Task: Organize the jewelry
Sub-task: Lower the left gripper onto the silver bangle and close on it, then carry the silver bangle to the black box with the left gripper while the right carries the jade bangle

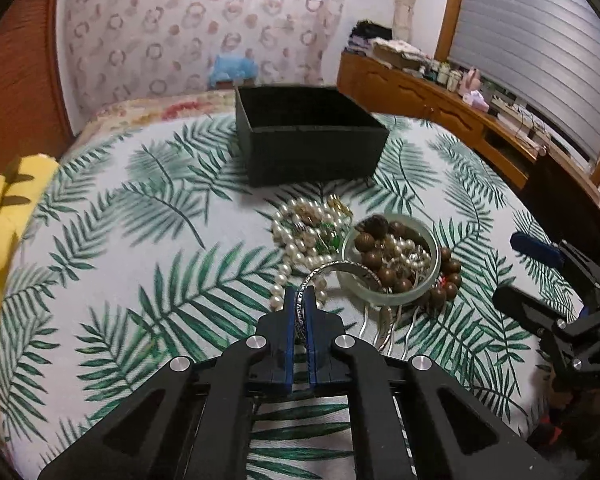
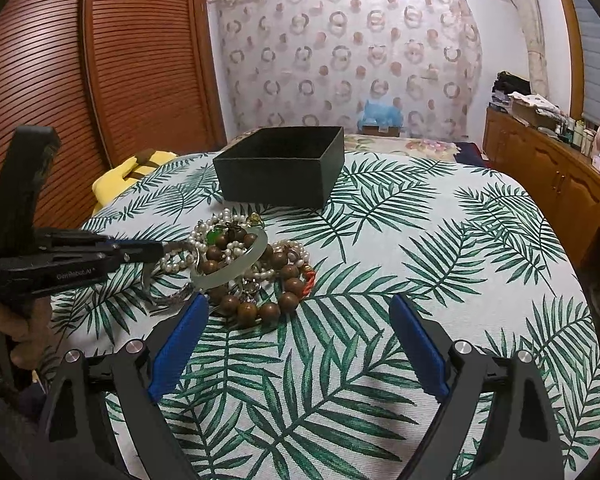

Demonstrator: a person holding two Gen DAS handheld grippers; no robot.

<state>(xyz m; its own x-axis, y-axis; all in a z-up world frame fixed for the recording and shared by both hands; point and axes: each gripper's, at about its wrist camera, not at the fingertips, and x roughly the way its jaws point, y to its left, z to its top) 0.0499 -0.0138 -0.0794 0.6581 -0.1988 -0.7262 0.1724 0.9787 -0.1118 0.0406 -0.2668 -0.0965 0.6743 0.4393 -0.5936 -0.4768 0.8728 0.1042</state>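
At frame centre, silver bangle (image 1: 332,270) pinched by closed left gripper (image 1: 300,300), beside jewelry pile (image 1: 320,232) with jade bangle (image 1: 392,264). Black box (image 1: 308,136) seen above. "GenRobot.AI" read on left gripper. Right gripper (image 2: 298,312) held wide open, nothing gripped.

Silver bangle (image 1: 332,270) pinched upright beside jewelry heap (image 1: 364,252); black box (image 1: 308,148) open.

A palm-leaf bedspread (image 2: 420,240) covers the bed. At its left edge lies a yellow plush toy (image 1: 0,240) with brown stripes. Beyond the far edge hangs a curtain (image 2: 348,52) printed with pink rings, a blue plush (image 2: 382,114) in front of it. A slatted wooden wardrobe (image 2: 100,80) stands left; a wooden cabinet (image 1: 420,96) with bottles and clutter runs along the right, under a window blind (image 1: 540,40).
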